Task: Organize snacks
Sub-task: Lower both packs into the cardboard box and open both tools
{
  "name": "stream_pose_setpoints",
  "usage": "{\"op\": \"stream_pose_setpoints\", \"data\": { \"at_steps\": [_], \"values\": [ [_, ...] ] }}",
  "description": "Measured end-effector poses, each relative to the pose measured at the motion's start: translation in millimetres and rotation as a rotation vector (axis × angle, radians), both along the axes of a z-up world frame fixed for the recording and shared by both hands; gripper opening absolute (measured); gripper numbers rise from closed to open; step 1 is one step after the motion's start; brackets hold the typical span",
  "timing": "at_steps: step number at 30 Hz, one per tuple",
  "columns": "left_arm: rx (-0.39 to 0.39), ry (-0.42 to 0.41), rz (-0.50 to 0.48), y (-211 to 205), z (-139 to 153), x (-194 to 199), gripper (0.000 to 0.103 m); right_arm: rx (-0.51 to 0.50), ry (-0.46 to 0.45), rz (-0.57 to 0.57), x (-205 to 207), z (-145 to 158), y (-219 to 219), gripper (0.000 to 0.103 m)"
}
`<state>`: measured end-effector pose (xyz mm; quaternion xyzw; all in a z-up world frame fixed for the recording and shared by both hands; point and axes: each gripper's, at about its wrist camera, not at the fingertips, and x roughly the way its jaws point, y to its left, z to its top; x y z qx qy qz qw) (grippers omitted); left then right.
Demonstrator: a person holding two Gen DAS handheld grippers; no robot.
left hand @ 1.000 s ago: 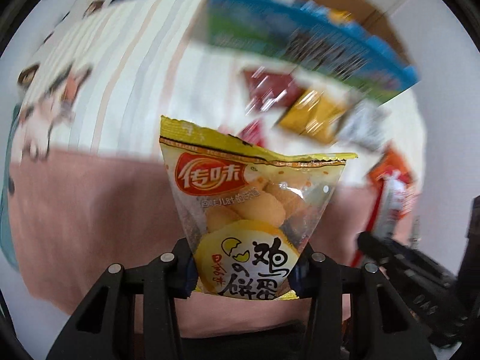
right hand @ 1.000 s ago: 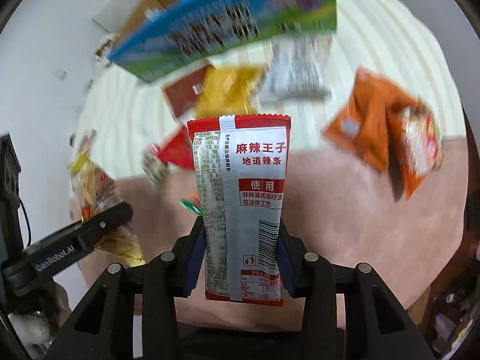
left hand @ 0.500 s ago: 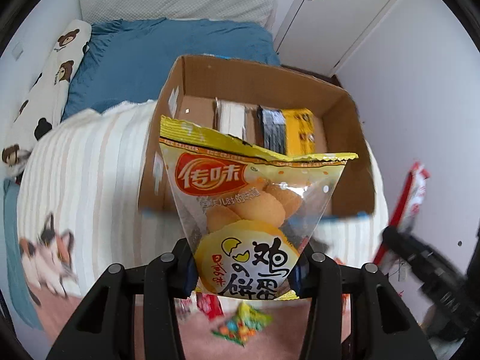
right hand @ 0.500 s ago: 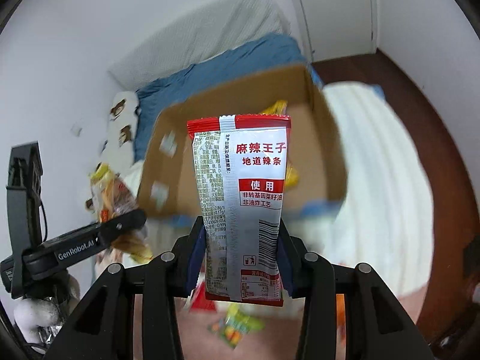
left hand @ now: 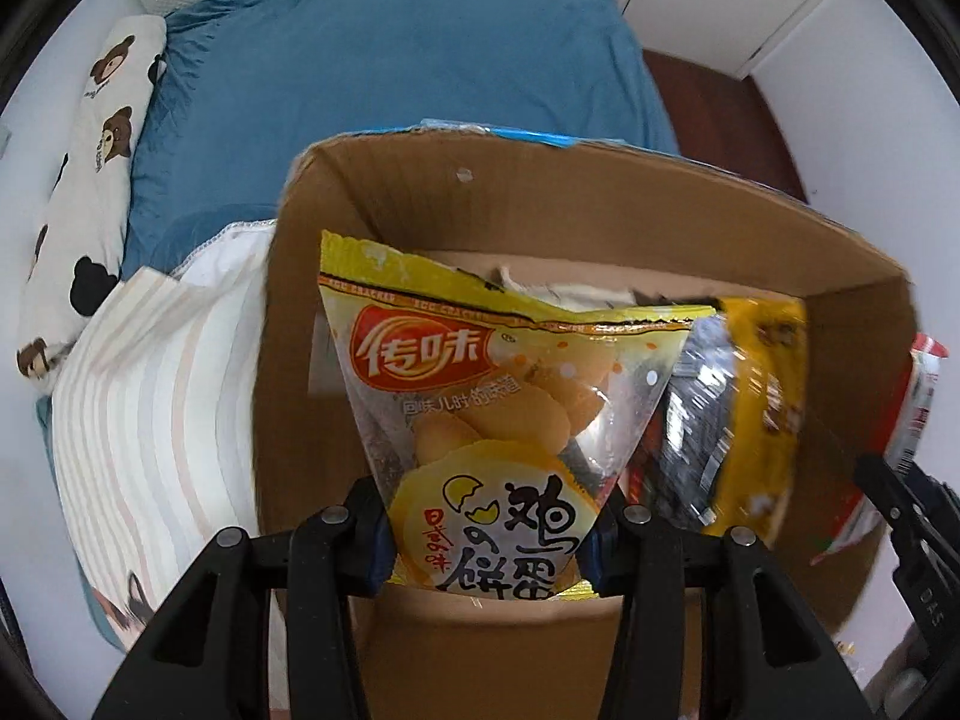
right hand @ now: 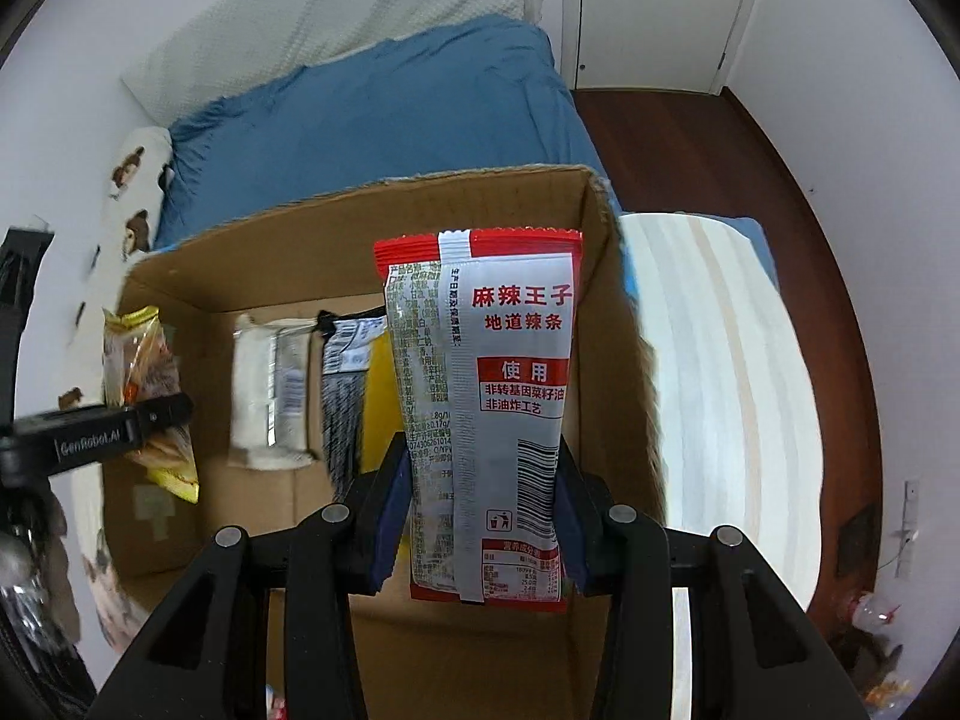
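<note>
My left gripper [left hand: 486,531] is shut on a yellow egg-cracker bag [left hand: 492,420], which hangs over the left part of an open cardboard box [left hand: 540,192]. My right gripper [right hand: 480,516] is shut on a red and silver spicy-strip packet [right hand: 498,396], held above the right part of the same cardboard box [right hand: 420,204]. Inside the box lie a white packet [right hand: 270,396], a dark silver packet [right hand: 345,396] and a yellow packet [left hand: 762,408]. In the right wrist view the left gripper [right hand: 150,414] with its egg-cracker bag [right hand: 144,384] shows at the box's left side.
The box sits on a bed with a blue sheet [left hand: 372,72] and a striped blanket [left hand: 156,396]. A bear-print pillow [left hand: 90,180] lies at the left. Dark wooden floor [right hand: 750,192] and a white door [right hand: 654,12] lie to the right of the bed.
Both grippers have swept away from the loose snacks on the blanket and now hang over the open box. Each still holds its packet.
</note>
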<state>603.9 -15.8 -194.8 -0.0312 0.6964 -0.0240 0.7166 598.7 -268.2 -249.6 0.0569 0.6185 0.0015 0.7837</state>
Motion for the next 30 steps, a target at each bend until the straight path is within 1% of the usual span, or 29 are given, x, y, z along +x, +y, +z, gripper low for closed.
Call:
{"op": "stream_pose_setpoints", "data": {
  "at_steps": [2, 5, 7, 8, 9, 10, 11, 12, 13, 14, 15, 16, 17, 19, 25, 30],
  "values": [
    [0.028, 0.014, -0.001, 1.2, -12.0, 10.8, 0.044, -0.005, 0.008, -0.006, 14.0, -12.7, -0.8, 0.045],
    [0.043, 0.042, 0.005, 3.7, -26.0, 20.1, 0.044, -0.007, 0.025, -0.011, 23.7, -20.5, -0.8, 0.045],
    [0.039, 0.053, -0.019, 0.2, -31.0, 22.0, 0.044, -0.007, 0.048, -0.009, 29.8, -28.2, 0.1, 0.046],
    [0.034, 0.058, -0.024, -1.0, -33.3, 24.7, 0.044, -0.005, 0.062, -0.021, 31.7, -31.0, -1.5, 0.047],
    [0.025, 0.061, -0.026, -2.3, -34.6, 25.2, 0.045, -0.004, 0.070, -0.033, 32.6, -33.2, -3.7, 0.051],
    [0.014, 0.058, -0.025, -2.2, -36.7, 27.2, 0.047, -0.008, 0.076, -0.036, 35.2, -35.5, -4.2, 0.056],
    [0.003, 0.049, -0.024, -3.0, -36.3, 28.4, 0.054, -0.012, 0.073, -0.036, 37.3, -35.8, -4.0, 0.061],
    [-0.010, 0.042, -0.023, -3.8, -35.8, 29.2, 0.057, -0.010, 0.069, -0.035, 38.4, -35.3, -4.1, 0.073],
    [-0.023, 0.043, -0.020, -5.4, -34.5, 28.9, 0.063, -0.008, 0.065, -0.033, 39.0, -33.1, -3.1, 0.080],
    [-0.032, 0.044, -0.019, -6.0, -34.1, 28.8, 0.072, 0.009, 0.068, -0.034, 39.9, -32.6, -2.5, 0.083],
    [-0.046, 0.044, -0.017, -7.7, -33.1, 28.4, 0.075, 0.016, 0.073, -0.035, 40.6, -33.6, -1.7, 0.085],
    [-0.053, 0.041, -0.020, -10.9, -31.7, 28.1, 0.084, 0.016, 0.075, -0.030, 40.8, -33.5, -0.6, 0.087],
    [-0.054, 0.036, -0.024, -13.5, -30.3, 28.1, 0.089, 0.014, 0.074, -0.024, 39.6, -32.7, 1.2, 0.089],
    [-0.038, 0.016, -0.029, -17.2, -26.2, 27.1, 0.090, 0.009, 0.079, -0.013, 36.9, -32.9, 4.0, 0.093],
    [-0.048, -0.006, -0.014, -15.5, -13.6, 17.1, 0.090, 0.008, 0.070, -0.008, 26.0, -30.5, 7.0, 0.096],
    [-0.087, -0.041, -0.007, -12.0, 4.7, -6.0, 0.090, 0.025, 0.057, -0.012, 14.7, -22.9, 5.0, 0.098]
  ]
}}
